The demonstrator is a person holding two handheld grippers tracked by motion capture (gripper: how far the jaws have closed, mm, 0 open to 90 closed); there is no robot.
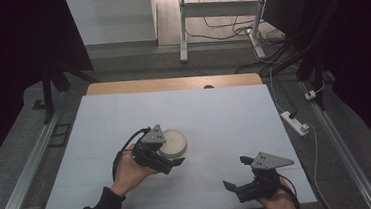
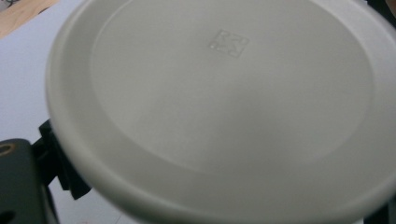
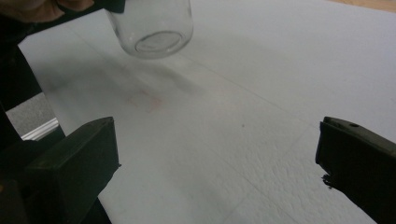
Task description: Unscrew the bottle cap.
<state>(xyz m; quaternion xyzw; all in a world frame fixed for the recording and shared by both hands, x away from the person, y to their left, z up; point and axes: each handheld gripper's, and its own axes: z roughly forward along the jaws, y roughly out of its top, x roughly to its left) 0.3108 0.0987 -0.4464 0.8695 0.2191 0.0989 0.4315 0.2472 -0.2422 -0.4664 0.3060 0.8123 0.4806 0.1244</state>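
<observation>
Gripping a clear glass jar with a round white lid (image 1: 172,141), the left gripper (image 1: 163,155) is holding it up off the white table (image 1: 224,116), near the middle of it. From the high view the jaws seem to be squeezing the jar's sides, but how tight they are squeezing is hard to tell. The right gripper (image 1: 239,173) is waiting near the person's edge of the table with its jaws wide apart and nothing between them.

The jar could be slipping. Glass is smooth, and the jar looks like it is tipping, so a loose squeeze might be letting it drop and crack on the table. The lid might be coming loose too, if it is not screwed on.

The left gripper view is showing the lid (image 2: 224,107) very close, with a small square mark pressed into it. The right gripper view is showing the jar's see-through bottom (image 3: 152,28) hanging above the table, and it looks empty inside. The high view is showing where both hands are sitting.
</observation>
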